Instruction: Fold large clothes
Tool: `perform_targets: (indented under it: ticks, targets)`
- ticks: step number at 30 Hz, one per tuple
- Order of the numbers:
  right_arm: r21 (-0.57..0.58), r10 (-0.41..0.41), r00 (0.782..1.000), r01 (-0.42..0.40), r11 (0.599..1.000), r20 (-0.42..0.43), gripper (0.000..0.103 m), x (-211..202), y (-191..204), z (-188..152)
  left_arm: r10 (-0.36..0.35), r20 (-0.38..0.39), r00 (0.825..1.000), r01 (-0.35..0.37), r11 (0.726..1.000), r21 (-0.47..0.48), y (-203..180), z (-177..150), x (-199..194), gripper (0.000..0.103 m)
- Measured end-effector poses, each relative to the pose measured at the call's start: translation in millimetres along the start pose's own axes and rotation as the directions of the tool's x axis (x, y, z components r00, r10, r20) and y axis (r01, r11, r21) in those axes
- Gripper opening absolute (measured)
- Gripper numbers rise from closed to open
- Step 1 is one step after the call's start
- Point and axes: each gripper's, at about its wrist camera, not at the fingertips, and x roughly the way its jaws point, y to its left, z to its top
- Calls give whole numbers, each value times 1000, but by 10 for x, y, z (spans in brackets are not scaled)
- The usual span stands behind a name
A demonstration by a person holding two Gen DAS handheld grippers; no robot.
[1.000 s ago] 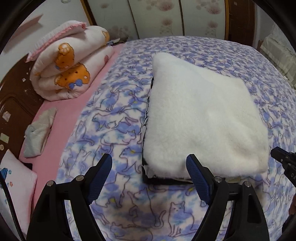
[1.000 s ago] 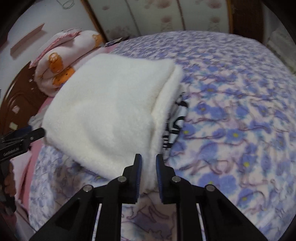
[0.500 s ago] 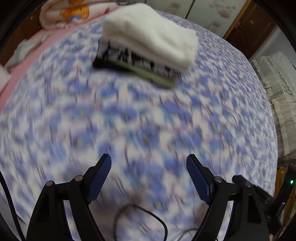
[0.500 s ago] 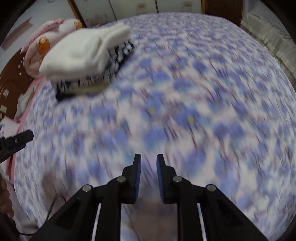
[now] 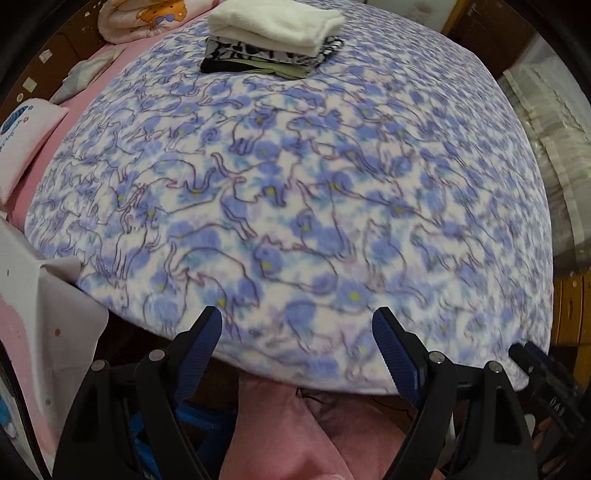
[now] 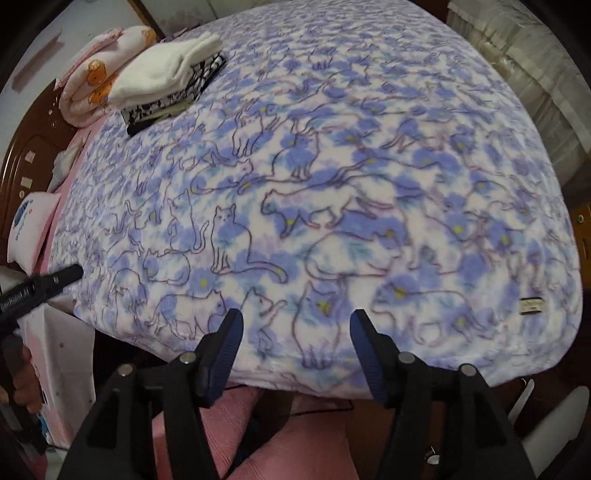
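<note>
1 clothes stack (image 5: 271, 35), 1 blanket (image 5: 295, 192), 2 pillows (image 5: 22, 144).

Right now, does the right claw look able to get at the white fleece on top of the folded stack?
Probably not from here. The right claw, empty with its jaws opening, hangs at the bed's near edge, while the white fleece tops the stack at the far corner. Only bare cat-print blanket lies between, so the way is free once it travels across.

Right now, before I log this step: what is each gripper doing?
Left gripper: open, empty.
Right gripper: jaws opening, nothing between them.
</note>
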Motion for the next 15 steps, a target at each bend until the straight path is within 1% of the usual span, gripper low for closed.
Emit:
perform_targets:
  ticks: [1,3,4,5,8,11,13,14,15]
  targets:
    - [6,-5,1000,5,1000,6,62,-100,-34,-1,-5,6,1000,5,1000,15,-95,-59,-102,83]
    - [5,-14,1000,14,1000,23,64,-261,-60,22,-14,14,1000,13,999,44,-264,-77,-257,83]
    - [4,-15,999,15,1000,35,69,-353,-67,34,-20,18,1000,19,998,61,-349,-71,-325,85]
    - [2,-12,999,12,1000,49,71,-442,-68,43,-27,25,999,24,996,83,-464,-85,-413,86]
    - [-15,-18,998,19,1000,64,72,-642,-31,32,-41,63,997,33,991,129,-705,-102,-635,90]
    - [-24,-26,998,27,999,56,72,-796,16,-19,-11,126,992,-8,988,155,-912,-121,-858,91]
    - [-14,-31,998,32,999,50,74,-901,23,-72,-5,161,987,-22,986,166,-1002,-155,-995,95]
    - [-9,-33,998,33,999,48,77,-948,22,-95,-13,173,985,-17,985,172,-1030,-156,-1049,96]
    - [-5,-35,998,36,999,48,87,-993,24,-114,-20,178,984,-13,983,181,-1070,-170,-1095,96]
